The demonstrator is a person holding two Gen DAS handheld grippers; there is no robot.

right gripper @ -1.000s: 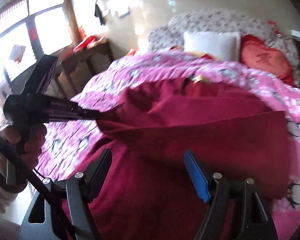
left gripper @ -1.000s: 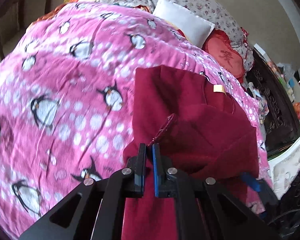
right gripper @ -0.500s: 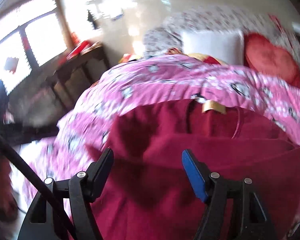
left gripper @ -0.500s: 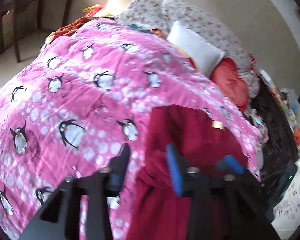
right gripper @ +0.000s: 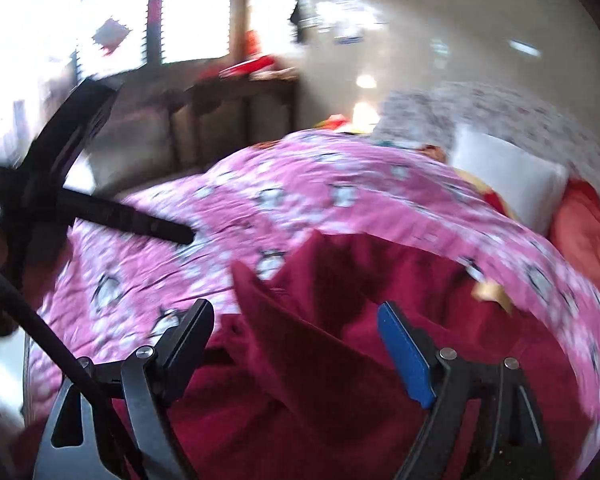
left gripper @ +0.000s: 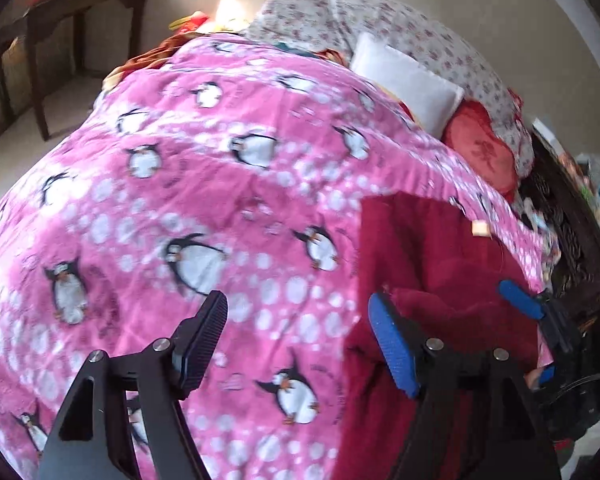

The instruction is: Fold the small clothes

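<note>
Evidently one fold is laid in the dark red garment (left gripper: pixel 432 264), which lies on the pink penguin blanket (left gripper: pixel 220 184) of the bed, released, since the jaws of the left gripper (left gripper: pixel 296 340) and right gripper (right gripper: pixel 300 352) are opening with nothing clamped, and further folds are judged outstanding.

Both wrist cameras look steeply down, close over the pink blanket (left gripper: pixel 204 184), sharing the red garment (right gripper: pixel 340 360) and the far pillows (left gripper: pixel 408 80).
</note>
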